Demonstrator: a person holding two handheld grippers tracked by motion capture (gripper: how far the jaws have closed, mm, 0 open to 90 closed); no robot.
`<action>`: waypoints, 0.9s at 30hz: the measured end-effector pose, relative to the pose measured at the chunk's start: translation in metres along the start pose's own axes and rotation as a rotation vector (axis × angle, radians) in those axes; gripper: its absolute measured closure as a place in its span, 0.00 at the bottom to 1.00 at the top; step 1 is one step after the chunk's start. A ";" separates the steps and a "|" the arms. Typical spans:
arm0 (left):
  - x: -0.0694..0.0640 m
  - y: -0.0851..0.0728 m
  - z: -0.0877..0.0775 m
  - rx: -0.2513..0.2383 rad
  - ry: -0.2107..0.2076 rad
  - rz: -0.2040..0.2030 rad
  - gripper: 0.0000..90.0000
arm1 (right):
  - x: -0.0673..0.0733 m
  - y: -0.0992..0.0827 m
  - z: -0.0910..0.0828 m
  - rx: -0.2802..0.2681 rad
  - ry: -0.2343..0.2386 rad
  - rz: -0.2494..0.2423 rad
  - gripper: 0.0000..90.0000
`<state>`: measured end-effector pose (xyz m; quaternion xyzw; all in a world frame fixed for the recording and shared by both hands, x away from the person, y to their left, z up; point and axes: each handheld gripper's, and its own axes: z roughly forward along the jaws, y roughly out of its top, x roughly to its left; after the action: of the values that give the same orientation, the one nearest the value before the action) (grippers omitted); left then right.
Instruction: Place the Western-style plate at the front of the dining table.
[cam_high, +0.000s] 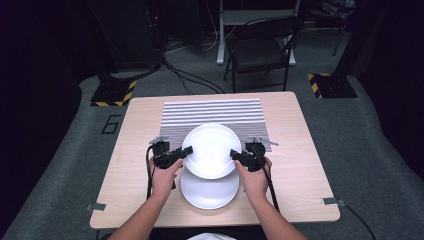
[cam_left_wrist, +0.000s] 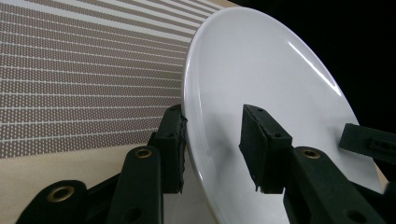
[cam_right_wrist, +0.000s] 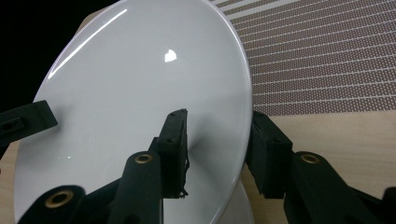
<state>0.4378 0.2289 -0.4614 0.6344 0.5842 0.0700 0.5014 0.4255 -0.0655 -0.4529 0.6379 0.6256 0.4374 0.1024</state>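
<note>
On table (cam_high: 125, 165): two white plates (cam_high: 212, 150) (cam_high: 209, 192), one striped mat (cam_high: 215, 116), two hand-held grippers (cam_high: 184, 153) (cam_high: 236, 155).

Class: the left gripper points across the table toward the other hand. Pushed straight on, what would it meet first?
The left gripper already clamps the upper white plate; beyond it, probably the right gripper on the opposite rim.

An upper plate (cam_high: 211, 149) is held above the table (cam_high: 130, 150) between the left gripper (cam_high: 186, 153) at its left rim and the right gripper (cam_high: 233, 154) at its right rim. A lower plate (cam_high: 209, 192) lies on the table, partly beneath it and nearer the person. A striped placemat (cam_high: 212, 112) is spread behind both plates.
</note>
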 end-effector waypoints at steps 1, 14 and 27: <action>0.000 0.001 0.000 -0.005 0.004 0.003 0.68 | 0.001 0.001 0.001 0.000 0.002 0.005 0.68; 0.003 0.016 0.000 -0.049 0.018 -0.013 0.69 | 0.012 0.018 0.005 -0.022 0.006 -0.028 0.68; 0.000 0.034 0.000 -0.070 0.024 -0.005 0.70 | 0.017 0.037 0.004 -0.035 0.025 -0.013 0.68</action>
<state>0.4600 0.2352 -0.4369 0.6139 0.5890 0.0968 0.5166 0.4516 -0.0565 -0.4229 0.6264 0.6233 0.4554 0.1085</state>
